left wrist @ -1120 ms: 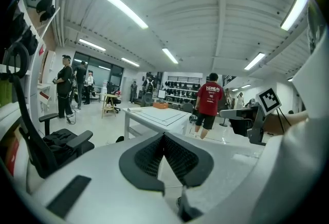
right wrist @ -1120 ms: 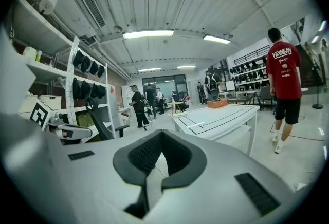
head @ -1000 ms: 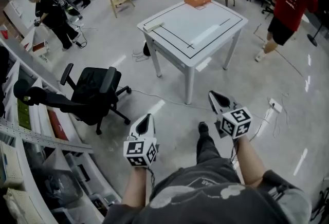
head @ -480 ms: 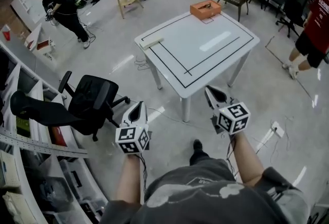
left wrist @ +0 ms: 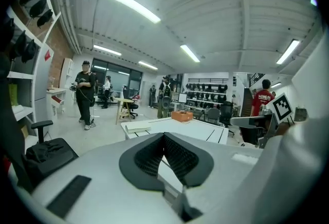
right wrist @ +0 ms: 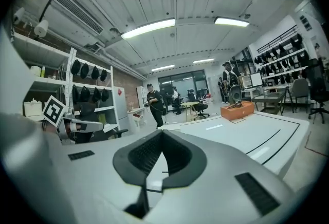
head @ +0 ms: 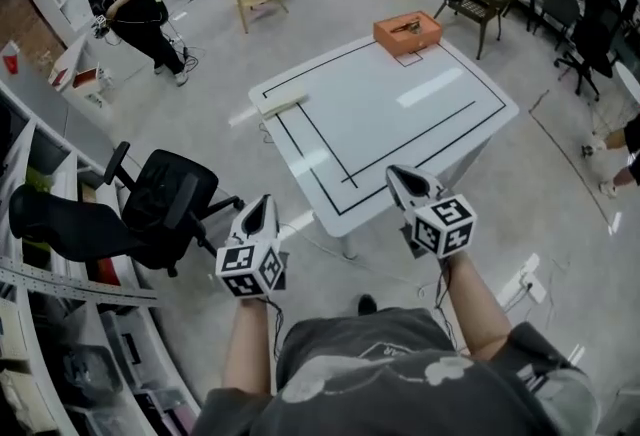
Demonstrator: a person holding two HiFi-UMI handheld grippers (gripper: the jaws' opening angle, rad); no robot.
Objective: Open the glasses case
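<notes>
Glasses case, probably the pale oblong thing [head: 281, 103] at the worktop's [head: 400, 124] left edge, upper centre of the head view, lies untouched and not yet opened. Left tongs [head: 260, 207] and right tongs [head: 400, 179], both closed and empty, are well short of it.

On the table [head: 400, 114], the orange box [head: 407, 32] at one o'clock holds something dark, too small to name. The pale flat thing [head: 281, 102] at ten o'clock is equally unclear. A person [head: 630, 136] at three o'clock is cut off by the head view's edge.
</notes>
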